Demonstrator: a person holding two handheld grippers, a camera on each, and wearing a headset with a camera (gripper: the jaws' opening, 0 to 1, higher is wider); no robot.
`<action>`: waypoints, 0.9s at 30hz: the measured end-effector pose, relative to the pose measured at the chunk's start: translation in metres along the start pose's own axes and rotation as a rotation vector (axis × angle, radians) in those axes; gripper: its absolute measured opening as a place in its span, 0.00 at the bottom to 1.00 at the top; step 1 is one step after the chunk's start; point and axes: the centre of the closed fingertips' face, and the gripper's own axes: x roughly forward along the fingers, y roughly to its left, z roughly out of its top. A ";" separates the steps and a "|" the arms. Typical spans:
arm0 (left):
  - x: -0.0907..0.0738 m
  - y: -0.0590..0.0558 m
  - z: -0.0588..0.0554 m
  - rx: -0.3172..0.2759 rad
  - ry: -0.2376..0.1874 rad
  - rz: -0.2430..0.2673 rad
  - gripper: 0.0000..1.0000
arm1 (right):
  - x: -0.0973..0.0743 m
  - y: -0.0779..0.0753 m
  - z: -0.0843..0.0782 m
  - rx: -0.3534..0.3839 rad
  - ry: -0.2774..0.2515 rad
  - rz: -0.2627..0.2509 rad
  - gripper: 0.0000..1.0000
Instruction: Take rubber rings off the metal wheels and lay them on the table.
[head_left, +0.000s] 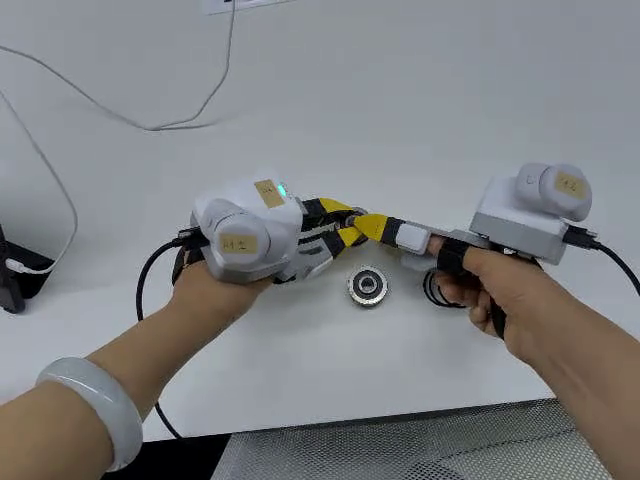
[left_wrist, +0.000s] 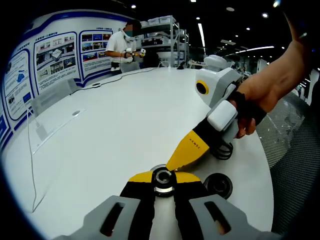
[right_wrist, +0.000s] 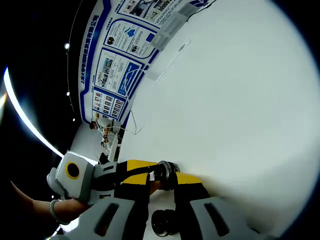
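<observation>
Closest to me is my left forearm (head_left: 70, 410), with a pale bangle (head_left: 95, 400) on the wrist, low at the left of the head view. Under everything lies the white counter (head_left: 400, 100).

My left tool (head_left: 345, 222) points right and my right tool (head_left: 372, 228) points left. Their yellow tips meet above the counter, a little back from its near edge. In the left gripper view, my left tool's jaws are closed on a wheel (left_wrist: 164, 177), one yellow tip on each side of it. The right tool's yellow tip comes in from the upper right and touches the wheel's rim. In the right gripper view, that tool's jaws stand close together with the wheel between their tips. I cannot tell whether they are clamped on it or merely against it.

On the counter below the meeting tips, near the near edge, a second wheel (head_left: 368, 285) lies flat. Just right of it, under my right hand, black rings (head_left: 436, 290) lie on the counter, partly hidden by my fingers.

Toward the far left of the counter, a thin grey cable (head_left: 150, 128) trails across the surface.
</observation>
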 end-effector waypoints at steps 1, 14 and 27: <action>0.000 0.000 0.000 0.000 -0.001 0.000 0.13 | -0.001 0.000 0.000 -0.001 -0.003 -0.005 0.19; 0.000 0.000 -0.001 -0.002 0.001 0.001 0.14 | -0.005 -0.006 0.001 -0.056 -0.017 -0.041 0.06; 0.000 0.000 0.000 -0.007 -0.002 0.000 0.13 | -0.004 -0.002 0.001 -0.111 -0.023 -0.054 0.02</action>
